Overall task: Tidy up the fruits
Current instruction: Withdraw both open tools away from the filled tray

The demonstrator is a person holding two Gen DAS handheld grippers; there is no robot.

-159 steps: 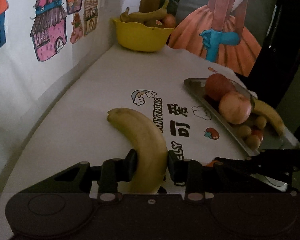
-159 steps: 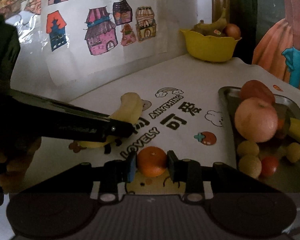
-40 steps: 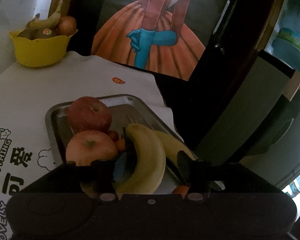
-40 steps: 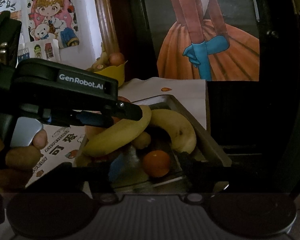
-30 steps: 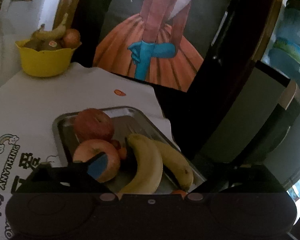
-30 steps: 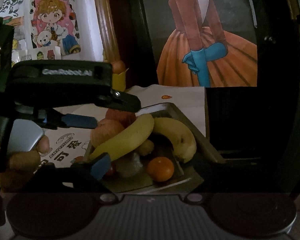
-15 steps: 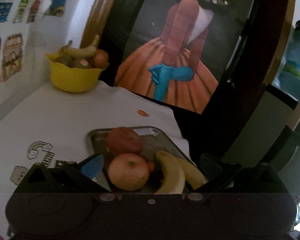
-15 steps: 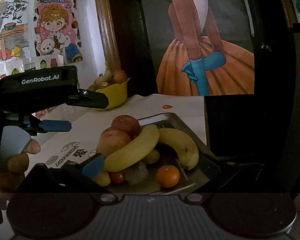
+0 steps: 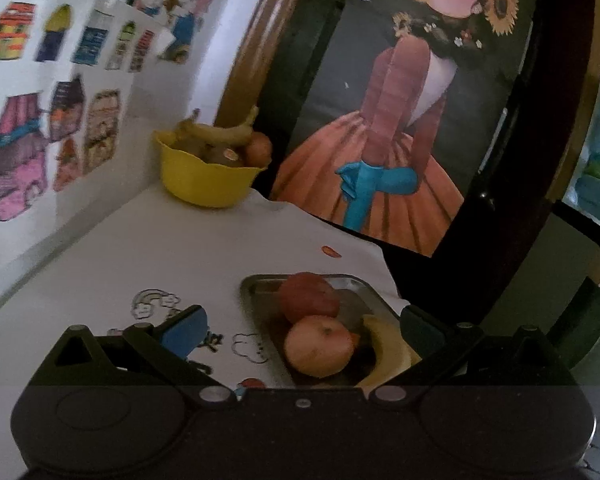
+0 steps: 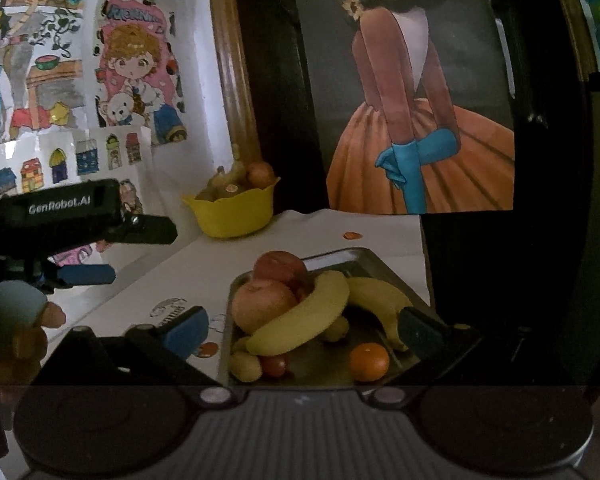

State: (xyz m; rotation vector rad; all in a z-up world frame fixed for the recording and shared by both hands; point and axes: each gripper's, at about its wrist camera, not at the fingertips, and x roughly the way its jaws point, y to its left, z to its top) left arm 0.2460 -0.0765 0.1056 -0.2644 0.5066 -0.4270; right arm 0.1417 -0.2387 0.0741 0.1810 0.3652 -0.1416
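A metal tray on the white printed tablecloth holds two apples, two bananas, a tangerine and several small fruits. My right gripper hangs back from the tray's near end, wide open, with nothing between its pads. In the left wrist view the tray with the apples and a banana lies ahead and below. My left gripper is open and empty. From the right wrist view the left gripper is off to the left of the tray, above the cloth.
A yellow bowl with a banana and other fruit stands at the table's far corner by the wall. Stickers cover the wall on the left. A framed painting leans behind the table. The table edge drops off just right of the tray.
Both grippers have drawn back and up from the tray, leaving banana and tangerine in it. The left one has swung leftward, away from the fruit. The right jaws spread slightly wider.
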